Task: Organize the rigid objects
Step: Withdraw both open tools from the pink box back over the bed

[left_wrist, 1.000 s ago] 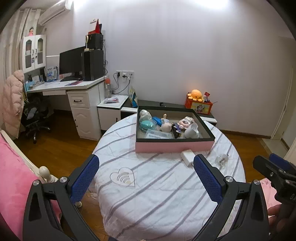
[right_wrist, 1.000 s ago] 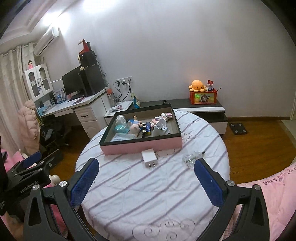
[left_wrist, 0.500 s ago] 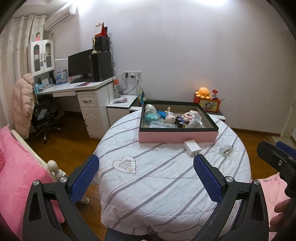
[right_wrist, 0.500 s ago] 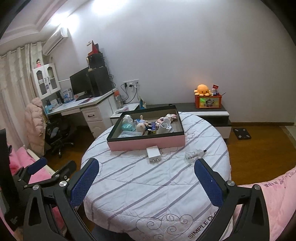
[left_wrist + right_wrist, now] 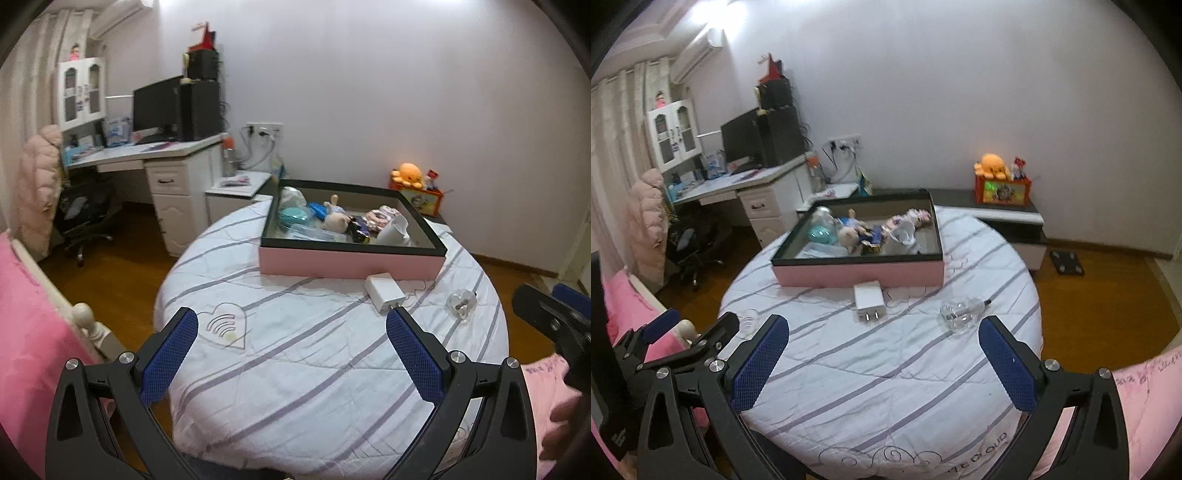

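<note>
I held my left gripper [image 5: 291, 354] and right gripper [image 5: 882, 360] spread wide and empty at lower frame above the striped table [image 5: 905, 369]; white charger [image 5: 868, 300] and clear bottle [image 5: 960, 312] lay mid-frame, before the pink box [image 5: 857, 275].

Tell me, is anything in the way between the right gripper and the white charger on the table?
Nothing visible is. The right gripper is open above bare striped cloth, and the white charger lies ahead in front of the pink box. The clear bottle lies off to the right.

Dim indoor light from a bright ceiling glare at upper left; soft blur throughout, strong fisheye bending and black vignette at the corners.
</note>
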`<state>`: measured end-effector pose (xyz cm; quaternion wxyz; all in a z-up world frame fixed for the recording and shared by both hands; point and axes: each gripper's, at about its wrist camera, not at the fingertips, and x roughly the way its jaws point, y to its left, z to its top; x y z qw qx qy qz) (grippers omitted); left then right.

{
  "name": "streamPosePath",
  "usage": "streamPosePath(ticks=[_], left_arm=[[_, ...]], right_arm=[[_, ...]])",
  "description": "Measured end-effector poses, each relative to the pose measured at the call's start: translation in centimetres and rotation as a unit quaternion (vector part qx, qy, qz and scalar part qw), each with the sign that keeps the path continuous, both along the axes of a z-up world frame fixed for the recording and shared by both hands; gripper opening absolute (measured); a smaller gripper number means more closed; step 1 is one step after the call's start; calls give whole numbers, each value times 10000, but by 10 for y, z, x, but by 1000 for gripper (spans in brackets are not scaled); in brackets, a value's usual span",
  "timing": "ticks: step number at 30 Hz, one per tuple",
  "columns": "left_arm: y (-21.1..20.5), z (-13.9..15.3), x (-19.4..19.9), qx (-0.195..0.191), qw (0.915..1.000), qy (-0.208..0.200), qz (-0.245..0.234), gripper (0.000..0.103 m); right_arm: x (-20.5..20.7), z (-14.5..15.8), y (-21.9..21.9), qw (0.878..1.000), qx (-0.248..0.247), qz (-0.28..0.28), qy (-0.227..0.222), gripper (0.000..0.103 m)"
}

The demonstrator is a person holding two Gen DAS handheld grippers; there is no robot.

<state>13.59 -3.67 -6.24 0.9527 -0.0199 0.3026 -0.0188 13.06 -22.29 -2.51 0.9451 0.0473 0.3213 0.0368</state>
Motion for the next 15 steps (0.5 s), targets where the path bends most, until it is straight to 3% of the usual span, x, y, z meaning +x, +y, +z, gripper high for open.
streamPosePath(ticks=[7, 15], left_arm=[[8, -14, 39, -85, 9971, 349, -669, 103], [-8, -28, 73, -254, 9934, 635, -925, 103]], right_arm=[[30, -14, 6, 9977, -141, -649, 147, 103], [58, -47, -15, 9904, -367, -1149, 676, 103]])
